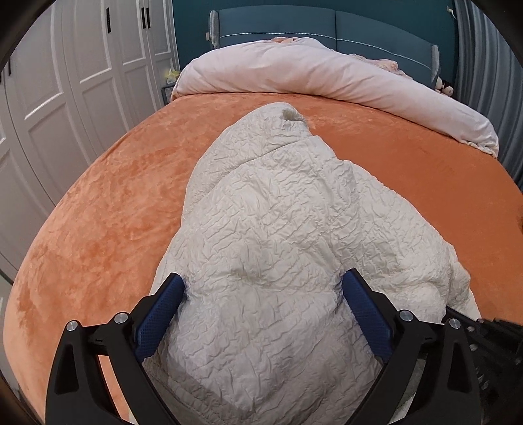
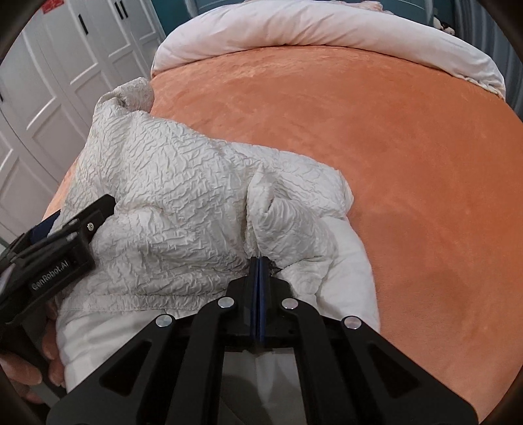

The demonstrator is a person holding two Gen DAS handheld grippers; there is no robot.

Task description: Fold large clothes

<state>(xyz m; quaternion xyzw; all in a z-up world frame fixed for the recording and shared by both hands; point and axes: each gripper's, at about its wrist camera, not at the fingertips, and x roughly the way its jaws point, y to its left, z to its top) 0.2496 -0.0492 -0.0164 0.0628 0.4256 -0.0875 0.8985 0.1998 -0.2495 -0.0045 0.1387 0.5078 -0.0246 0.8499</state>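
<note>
Item: white jacket, bunched on the orange bed. Right tongs pressed together, pinching a thin fold. Left tongs spread astride the bulk, nothing gripped. Risk: fold may be pulled free; padding's weight may drag the jacket askew.

Soft even light, sharp focus, fisheye-warped edges.

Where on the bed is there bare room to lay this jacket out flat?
The orange bedspread is bare from the white jacket out to the right edge, and up to the rolled pale duvet at the head. A narrower bare strip runs on the jacket's wardrobe side. Crowded at the near edge: left gripper open around the jacket, right gripper pinching it.
</note>
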